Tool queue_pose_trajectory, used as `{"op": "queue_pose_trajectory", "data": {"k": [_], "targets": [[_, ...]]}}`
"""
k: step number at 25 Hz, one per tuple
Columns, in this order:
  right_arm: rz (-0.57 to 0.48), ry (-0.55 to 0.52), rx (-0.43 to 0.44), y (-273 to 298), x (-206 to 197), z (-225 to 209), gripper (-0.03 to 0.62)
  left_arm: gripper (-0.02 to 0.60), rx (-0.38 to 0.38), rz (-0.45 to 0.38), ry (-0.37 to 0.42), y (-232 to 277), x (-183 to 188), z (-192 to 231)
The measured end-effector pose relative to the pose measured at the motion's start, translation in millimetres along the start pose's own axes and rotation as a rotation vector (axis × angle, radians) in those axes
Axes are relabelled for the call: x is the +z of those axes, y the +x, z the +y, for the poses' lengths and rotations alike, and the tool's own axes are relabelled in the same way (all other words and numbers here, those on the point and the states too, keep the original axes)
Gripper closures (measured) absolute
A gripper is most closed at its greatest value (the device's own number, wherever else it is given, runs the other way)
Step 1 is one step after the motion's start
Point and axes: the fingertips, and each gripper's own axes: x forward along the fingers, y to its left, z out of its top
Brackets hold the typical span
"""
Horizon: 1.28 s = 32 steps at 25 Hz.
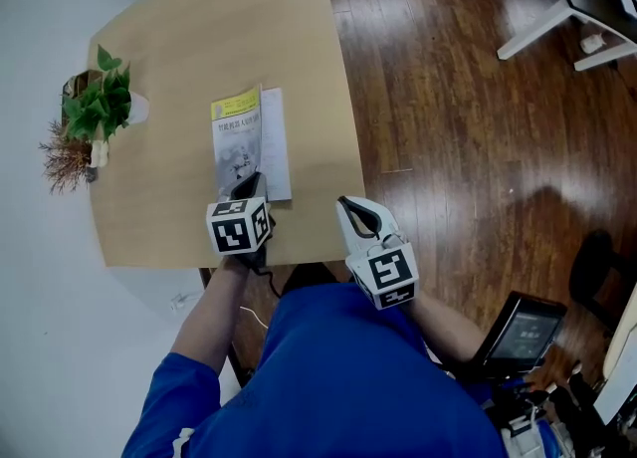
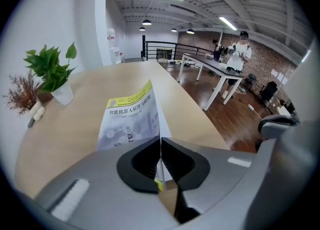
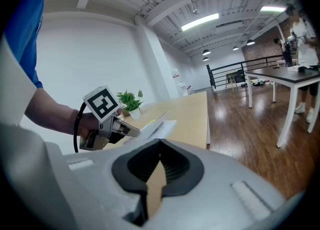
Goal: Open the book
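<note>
1. Far left, at about 9 o'clock from the book: a potted plant (image 1: 100, 103) and some dried sprigs (image 1: 65, 162) stand at the edge of the table (image 1: 199, 8), well apart from the work. Ignore them.
2. The book (image 1: 239, 137) lies flat near the middle of the table with its title end at 12 o'clock. A strip of white page (image 1: 276, 142) shows along its 3 o'clock side, so the cover (image 2: 130, 119) looks partly raised off the block.
3. Your left gripper (image 1: 249, 185) sits at the book's 6 o'clock edge. In the left gripper view its jaws are clenched on the thin cover sheet, which rises out of them towards 12 o'clock. Judged step: cover pinched and lift begun, book not yet open.
4. Your right gripper (image 1: 348, 207) hangs off the table's near edge, at about 4 o'clock from the book. Its jaws are closed with nothing between them, and it touches nothing.
5. Next move, as judged: the spine appears to lie at 9 o'clock, so carry the pinched cover up and over towards 9 o'clock.
   - Keep the clench light, because the sheet is thin and could crease or slip.
   - If the book slides, bring the right gripper in to press the exposed page at 3 o'clock.
</note>
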Motion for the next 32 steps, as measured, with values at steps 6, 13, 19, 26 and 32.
{"op": "queue_pose_trajectory", "data": {"k": [6,13,19,26,32], "targets": [[-0.03,-0.037,-0.013,-2.9,17.6,22.6,0.591,0.566,-0.066,-0.056,-0.037,-23.6,3.6,11.9],[-0.037,-0.068,-0.05,20.0,31.2,54.5,0.591,0.566,-0.149,-0.092,-0.092,-34.1,4.8,40.6],[-0.051,-0.091,-0.071,35.6,44.4,81.8,0.591,0.566,-0.243,-0.131,-0.19,-44.6,2.4,71.0],[-0.053,-0.114,-0.09,51.2,50.6,104.9,0.591,0.566,-0.292,-0.151,-0.253,-50.0,-2.9,101.8],[-0.046,-0.134,-0.098,60.9,52.7,122.5,0.591,0.566,-0.293,-0.165,-0.267,-55.0,-7.0,128.4]]}}
